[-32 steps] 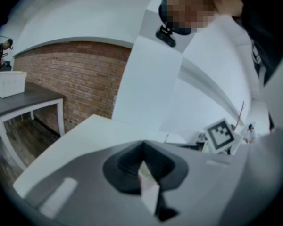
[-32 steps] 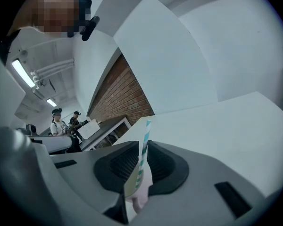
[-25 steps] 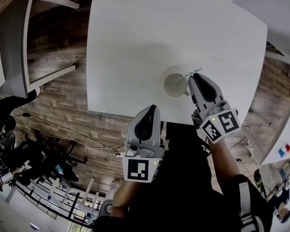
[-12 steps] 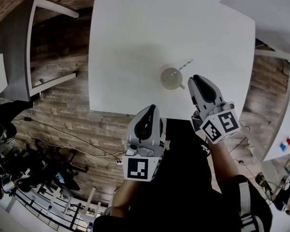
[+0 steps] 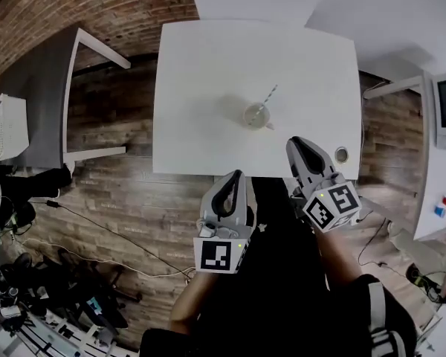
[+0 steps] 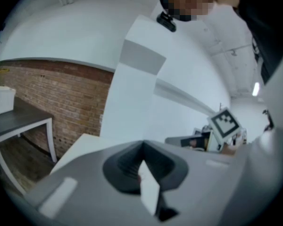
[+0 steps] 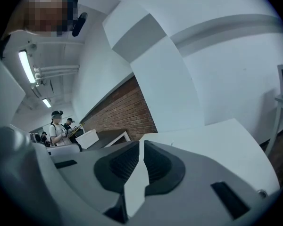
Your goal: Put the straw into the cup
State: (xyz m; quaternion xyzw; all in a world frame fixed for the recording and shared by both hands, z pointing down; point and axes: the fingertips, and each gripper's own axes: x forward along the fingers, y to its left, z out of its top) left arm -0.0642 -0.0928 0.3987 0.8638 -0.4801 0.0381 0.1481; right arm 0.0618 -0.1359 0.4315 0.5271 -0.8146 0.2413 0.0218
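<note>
White surface (image 5: 208,80) carries a cup (image 5: 256,117) with the straw (image 5: 270,94) tilted inside. Left gripper (image 5: 235,177) and right gripper (image 5: 294,145) hover nearby, fingers pressed together, empty.

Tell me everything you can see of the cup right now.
The cup is small, round and pale, seen from above, standing upright near the middle of the white table. A thin pale straw sits in it, leaning out over its far right rim. Nothing else touches it; finer detail is too small to tell.

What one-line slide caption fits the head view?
Straw in cup on white table; left tool and right tool shut, empty.
</note>
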